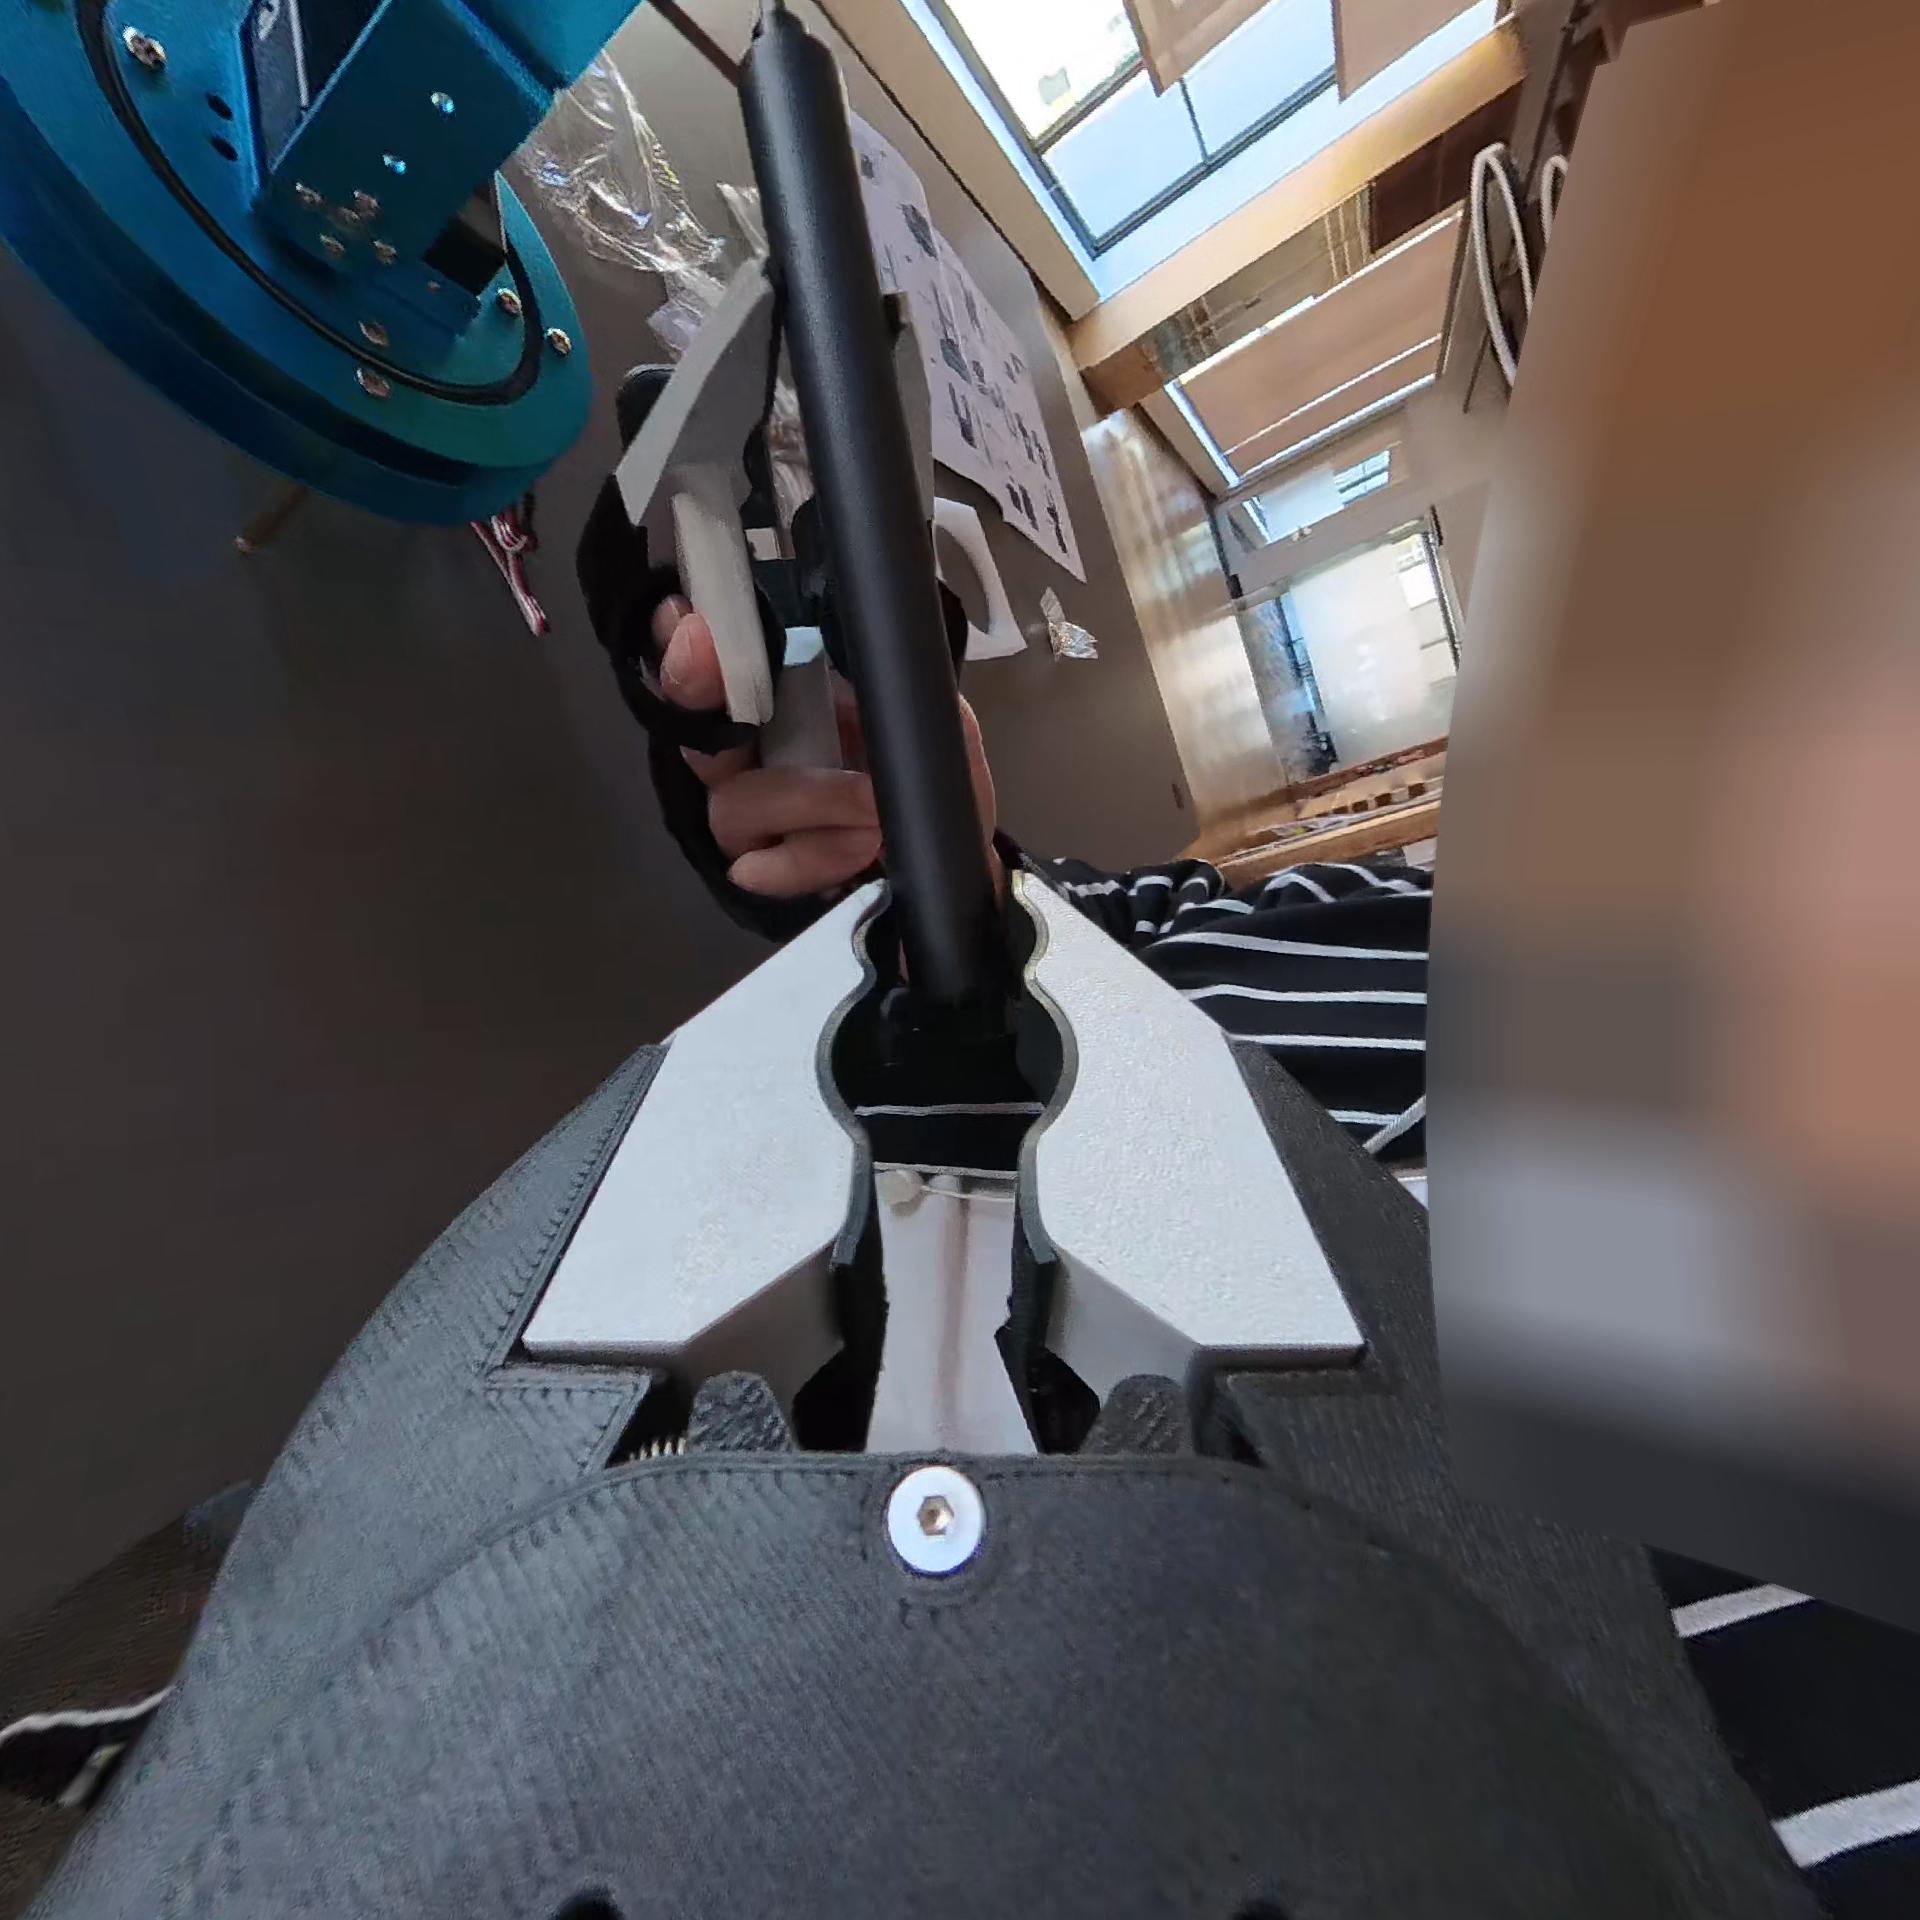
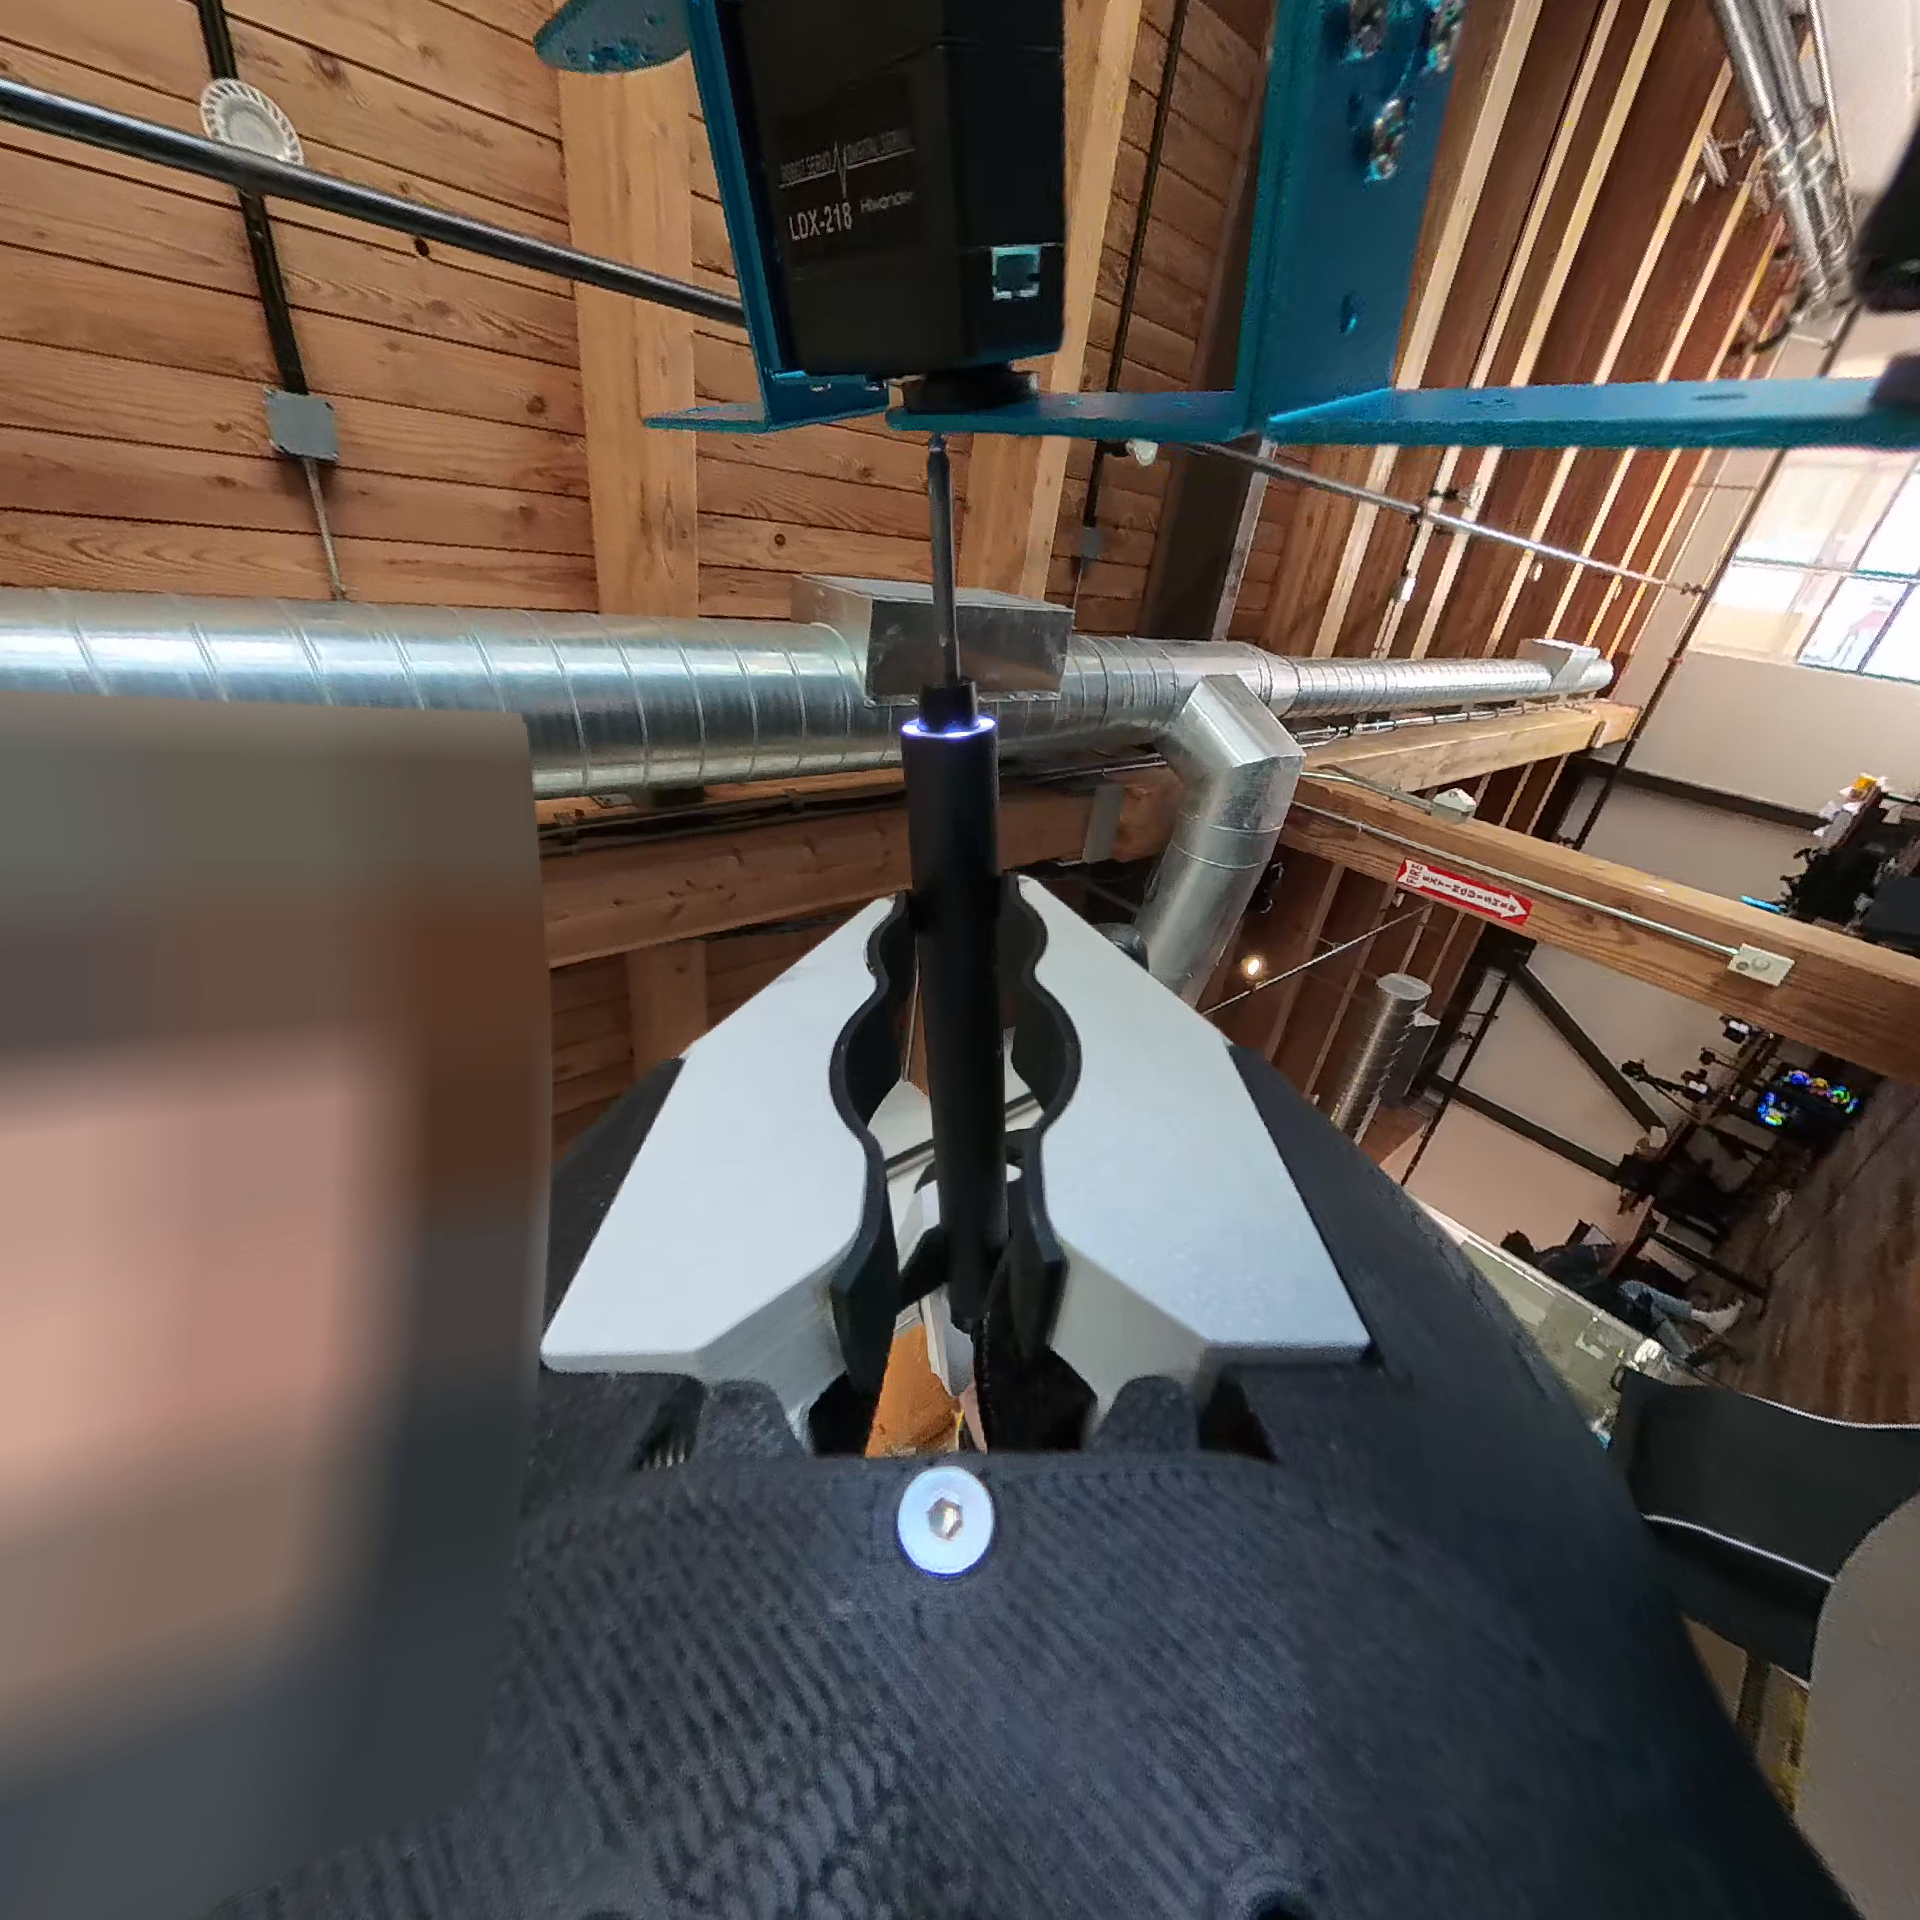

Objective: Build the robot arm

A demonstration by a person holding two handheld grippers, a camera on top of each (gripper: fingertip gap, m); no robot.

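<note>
A slim black electric screwdriver runs upward from between my left gripper's fingertips, which are shut on its lower end. Farther up, the right gripper's grey fingers clamp the same tool, with a gloved hand on its handle. In the right wrist view my right gripper is shut on the screwdriver, whose ring light glows. Its thin bit points up and touches the underside of a blue metal bracket that holds a black servo block. The blue assembly also shows at the upper left of the left wrist view.
A dark grey tabletop carries a printed picture sheet and clear plastic bags. A striped sleeve lies to the right. A silver duct and wooden walls fill the background. There is about 10 centimeters between the tips of the two grippers.
</note>
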